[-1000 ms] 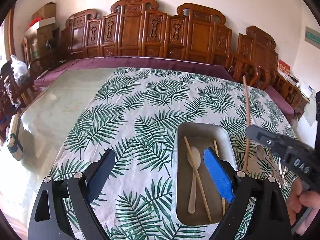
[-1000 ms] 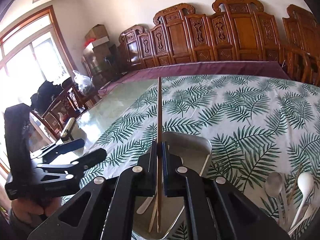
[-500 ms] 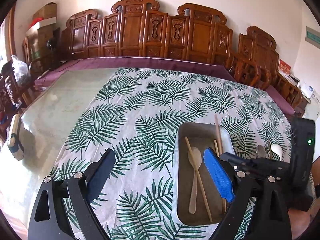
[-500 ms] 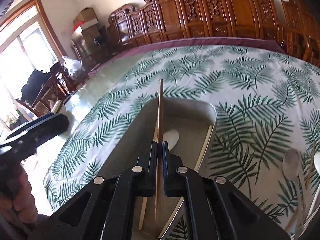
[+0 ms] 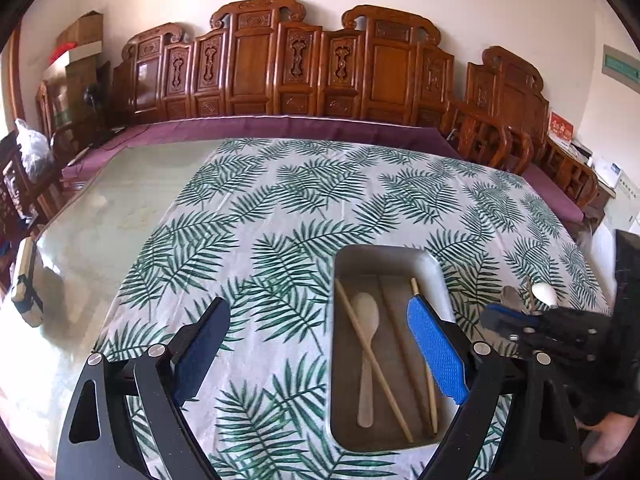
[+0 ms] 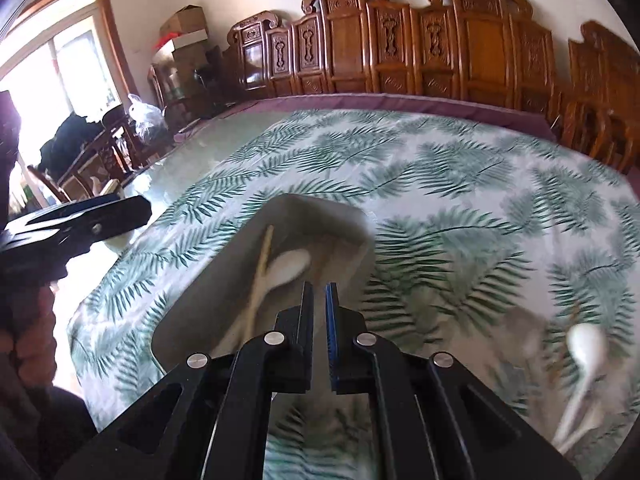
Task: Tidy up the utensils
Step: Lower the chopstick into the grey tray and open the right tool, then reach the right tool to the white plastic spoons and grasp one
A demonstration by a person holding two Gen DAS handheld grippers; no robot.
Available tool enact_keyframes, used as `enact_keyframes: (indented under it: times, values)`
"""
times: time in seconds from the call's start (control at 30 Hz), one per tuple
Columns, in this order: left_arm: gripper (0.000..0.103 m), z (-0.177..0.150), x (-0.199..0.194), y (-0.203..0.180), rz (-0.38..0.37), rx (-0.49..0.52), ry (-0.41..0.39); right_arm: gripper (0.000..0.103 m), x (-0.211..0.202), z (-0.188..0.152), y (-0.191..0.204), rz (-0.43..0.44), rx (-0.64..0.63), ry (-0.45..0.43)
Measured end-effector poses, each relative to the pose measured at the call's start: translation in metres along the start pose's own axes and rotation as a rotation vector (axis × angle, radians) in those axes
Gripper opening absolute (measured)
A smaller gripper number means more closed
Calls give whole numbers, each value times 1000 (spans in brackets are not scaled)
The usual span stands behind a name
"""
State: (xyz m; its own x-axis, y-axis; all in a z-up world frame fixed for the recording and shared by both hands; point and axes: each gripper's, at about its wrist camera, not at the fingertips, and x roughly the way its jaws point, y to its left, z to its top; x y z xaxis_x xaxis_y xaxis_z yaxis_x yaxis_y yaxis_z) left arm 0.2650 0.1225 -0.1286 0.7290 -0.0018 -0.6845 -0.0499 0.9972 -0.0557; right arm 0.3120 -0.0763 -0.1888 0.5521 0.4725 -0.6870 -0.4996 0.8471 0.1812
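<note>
Blue pads mark my left gripper [image 5: 316, 350], its jaws spread wide over the palm-leaf tablecloth [image 5: 280, 208] and gripping nothing. Just right of it sits the metal tray [image 5: 436, 268], with a white spoon [image 5: 366, 344] and three chopsticks [image 5: 374, 364] lying inside. Further right, my right gripper [image 6: 319, 292] hangs over the tray's near edge, its jaws opening with nothing between them. Loose spoons [image 6: 582, 364] lie on the cloth beyond.
</note>
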Motion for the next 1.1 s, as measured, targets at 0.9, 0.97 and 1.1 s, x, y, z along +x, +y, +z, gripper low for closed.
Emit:
enact_keyframes:
  times: [0.9, 0.97, 1.1]
  values:
    - [87, -34, 18, -129, -171, 161, 49, 40, -71, -110, -166, -271, 238, 56]
    - [87, -40, 19, -140, -176, 187, 51, 40, -64, -111, -165, -267, 254, 67]
    - [87, -46, 21, -153, -181, 215, 59, 40, -55, -113, -171, -249, 304, 65]
